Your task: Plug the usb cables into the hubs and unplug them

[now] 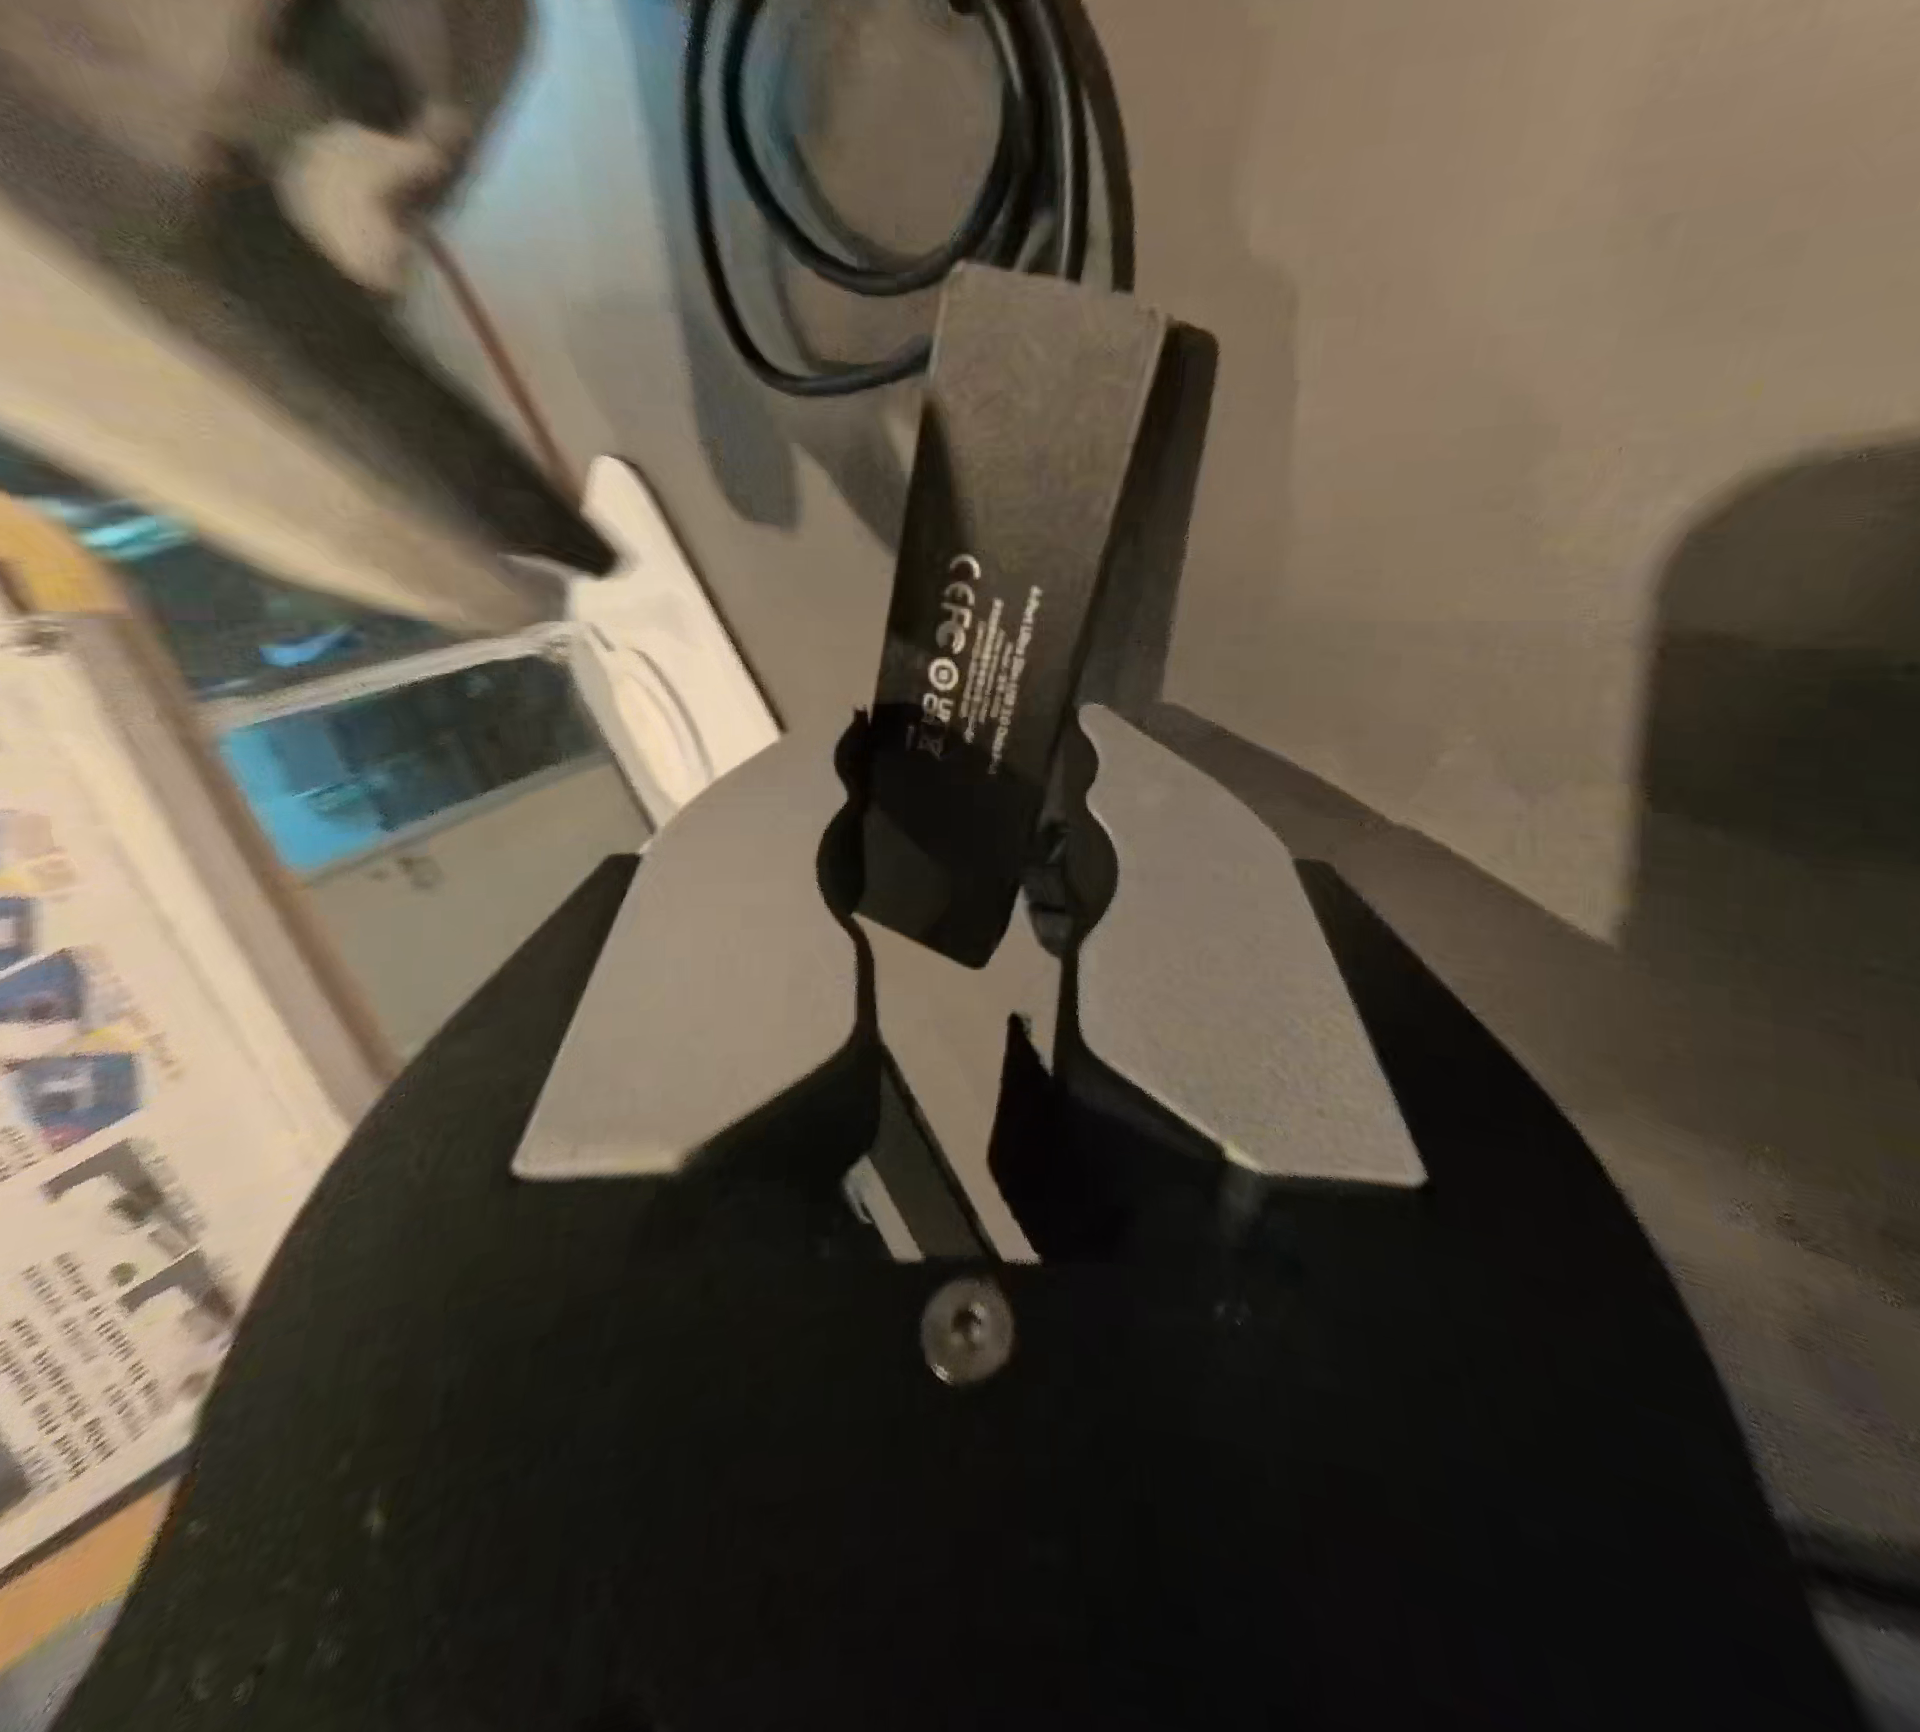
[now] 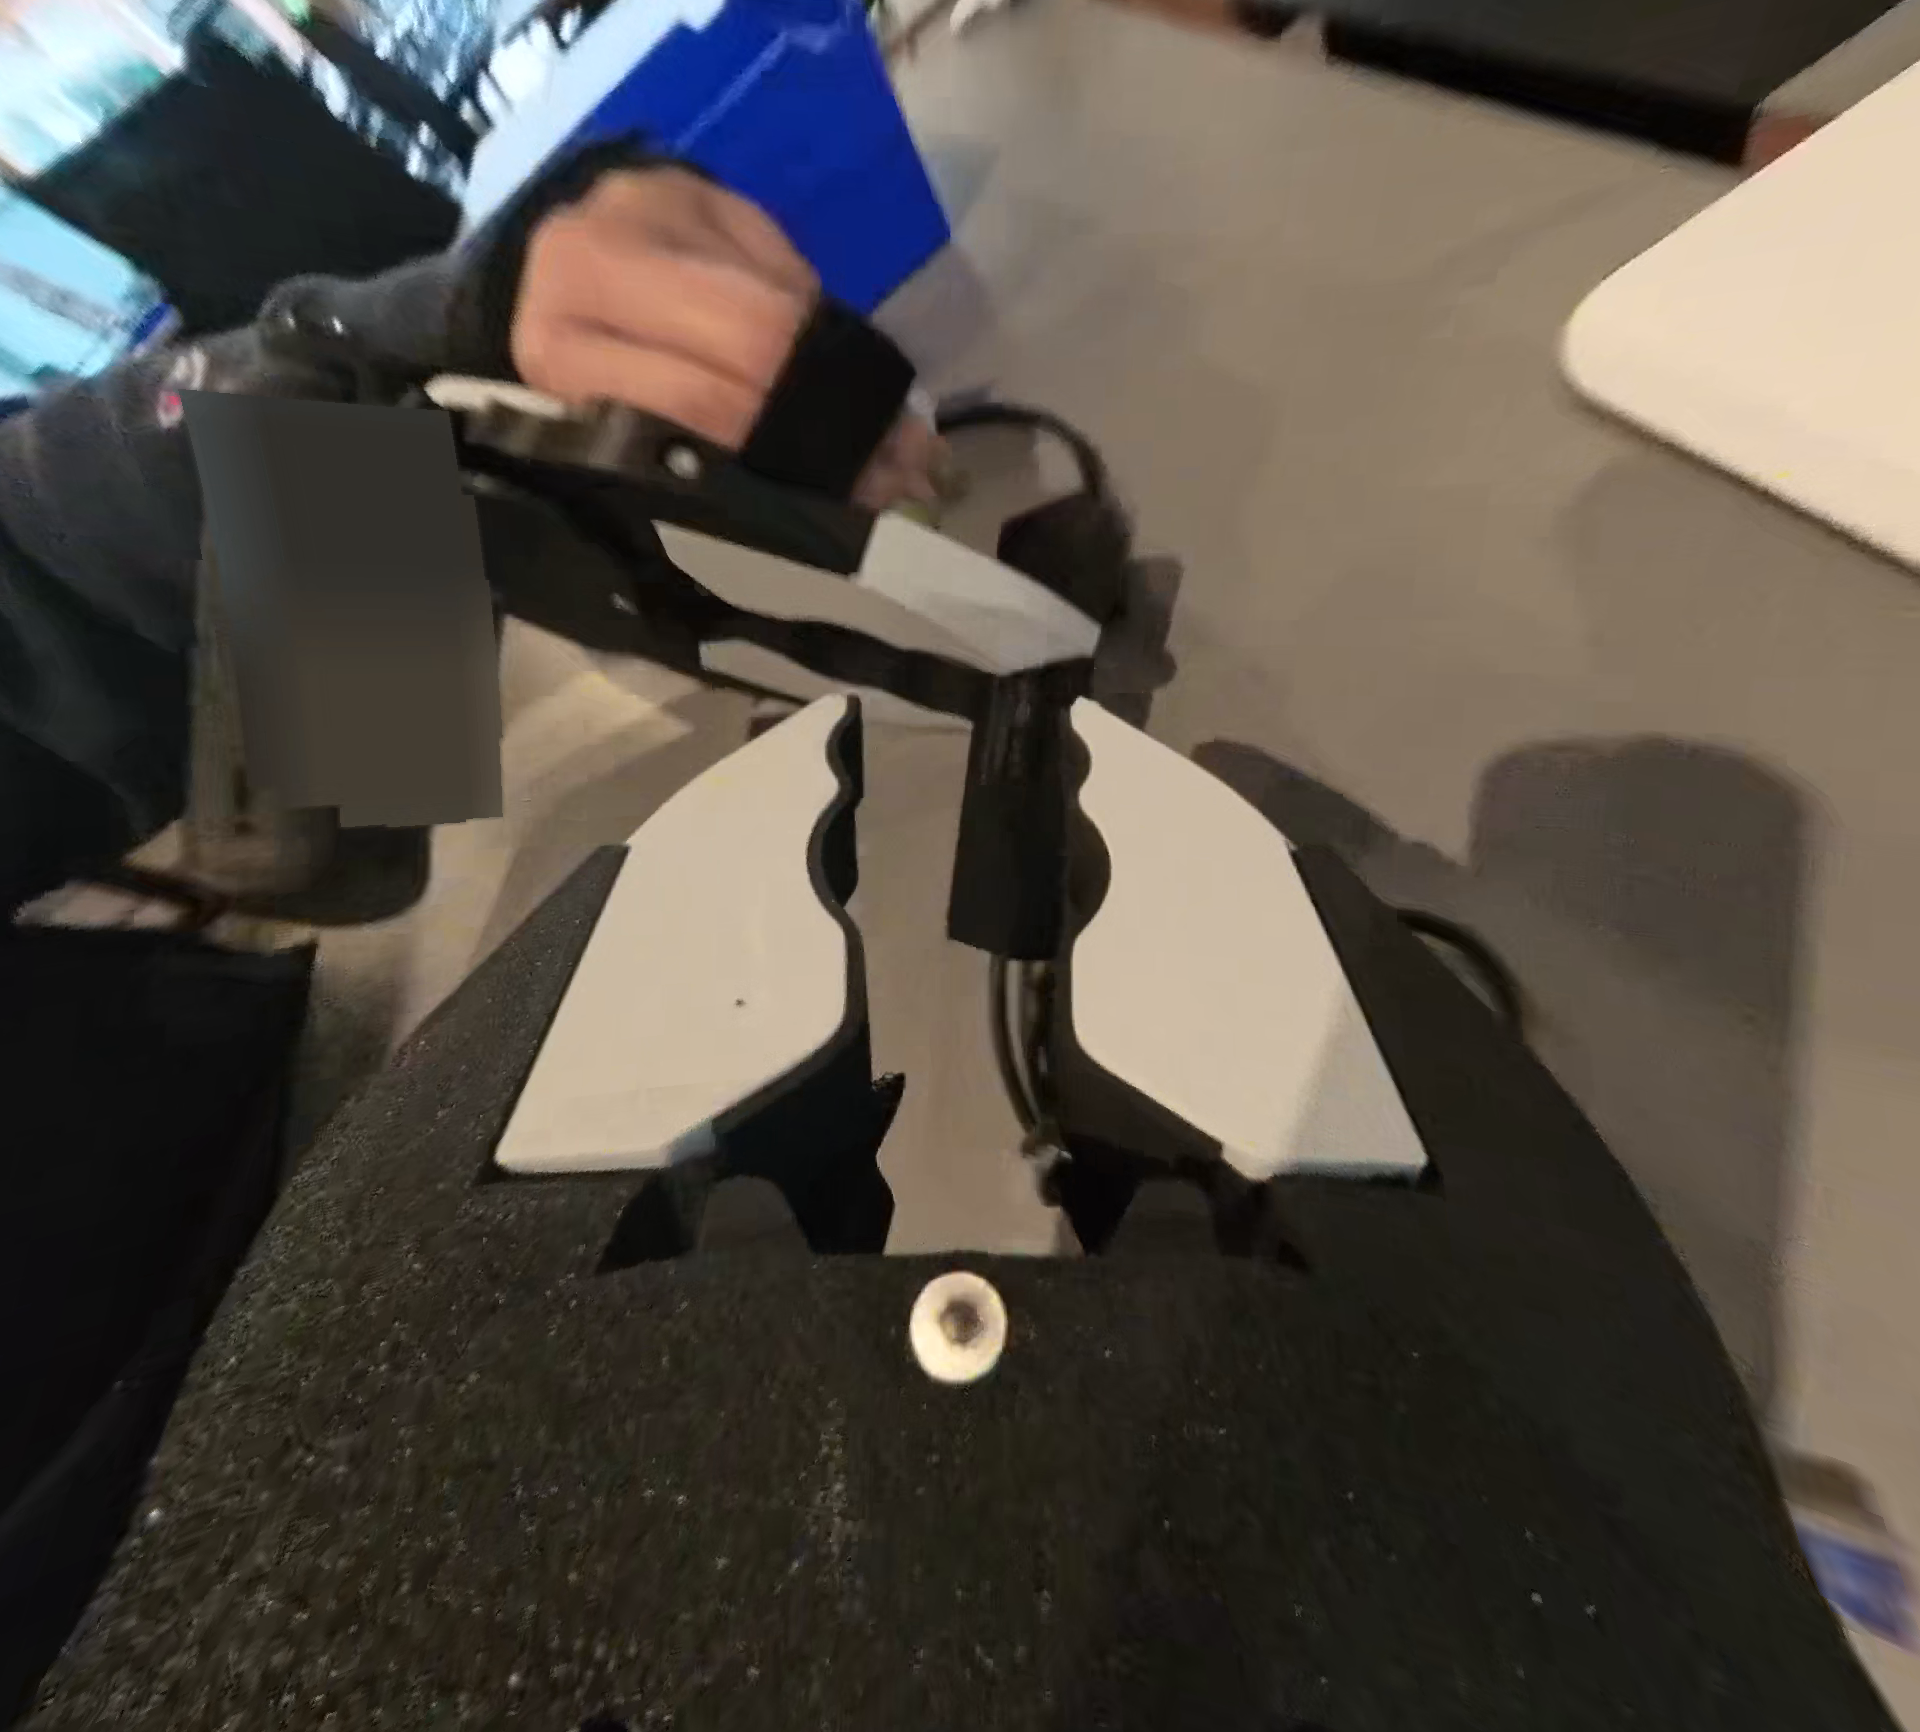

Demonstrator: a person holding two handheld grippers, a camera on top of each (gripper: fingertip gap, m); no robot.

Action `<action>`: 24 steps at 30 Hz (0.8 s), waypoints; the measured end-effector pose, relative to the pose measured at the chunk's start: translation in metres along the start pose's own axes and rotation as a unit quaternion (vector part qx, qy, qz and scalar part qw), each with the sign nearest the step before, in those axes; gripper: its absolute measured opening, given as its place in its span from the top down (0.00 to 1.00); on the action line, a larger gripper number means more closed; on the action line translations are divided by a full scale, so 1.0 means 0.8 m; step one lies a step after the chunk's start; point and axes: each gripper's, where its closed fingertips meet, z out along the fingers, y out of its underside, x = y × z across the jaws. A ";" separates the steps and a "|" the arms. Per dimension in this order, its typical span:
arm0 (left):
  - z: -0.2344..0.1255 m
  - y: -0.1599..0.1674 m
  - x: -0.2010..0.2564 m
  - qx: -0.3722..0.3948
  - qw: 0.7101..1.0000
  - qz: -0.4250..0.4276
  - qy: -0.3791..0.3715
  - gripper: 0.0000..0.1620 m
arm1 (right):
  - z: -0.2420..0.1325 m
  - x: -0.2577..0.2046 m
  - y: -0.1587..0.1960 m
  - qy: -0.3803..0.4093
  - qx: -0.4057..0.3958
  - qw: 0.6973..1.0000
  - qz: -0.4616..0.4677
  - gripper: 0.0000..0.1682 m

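The left tongs (image 1: 961, 809) are clamping a slim black hub (image 1: 1029, 560) between their white fingers (image 1: 727, 934), holding it by its near end so that the rest of the bar is sticking out forward and tilting slightly to the right. The side facing up is carrying small white print. Just beyond the hub's far end, a black cable (image 1: 914, 124) is lying in a loose coil on the grey worktop (image 1: 1455, 280); the top of the coil is blurred, and I cannot tell from here whether it is joined to the hub.

In the right wrist view the right tongs (image 2: 961, 809) are standing parted, with a clear gap beside the left finger (image 2: 707, 955). A black plug (image 2: 1013, 830) is sitting between the fingers, resting against the right one, with a thin cable trailing back toward the body of the tool. The left tongs (image 2: 1049, 654) are showing farther off in this view, their white tips meeting the far end of the plug. A person's hand (image 2: 665, 321) in a dark fingerless glove is wrapping around that tool's handle. Behind it a blue bin (image 2: 790, 124) is standing on the floor, blurred, and a white tabletop corner (image 2: 1766, 352) is showing at the right.
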 end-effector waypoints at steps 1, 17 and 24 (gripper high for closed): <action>-0.005 -0.005 -0.008 0.012 1.000 -0.001 -0.026 0.79 | 0.006 -0.004 0.009 -0.010 -0.022 1.000 0.002 0.77; -0.075 -0.069 -0.042 0.082 0.962 0.183 -0.187 0.79 | 0.006 -0.050 0.040 -0.115 -0.112 0.986 -0.052 0.85; -0.080 -0.054 -0.058 0.076 0.978 0.053 -0.187 0.74 | 0.004 -0.052 0.028 -0.126 -0.080 0.987 -0.064 0.93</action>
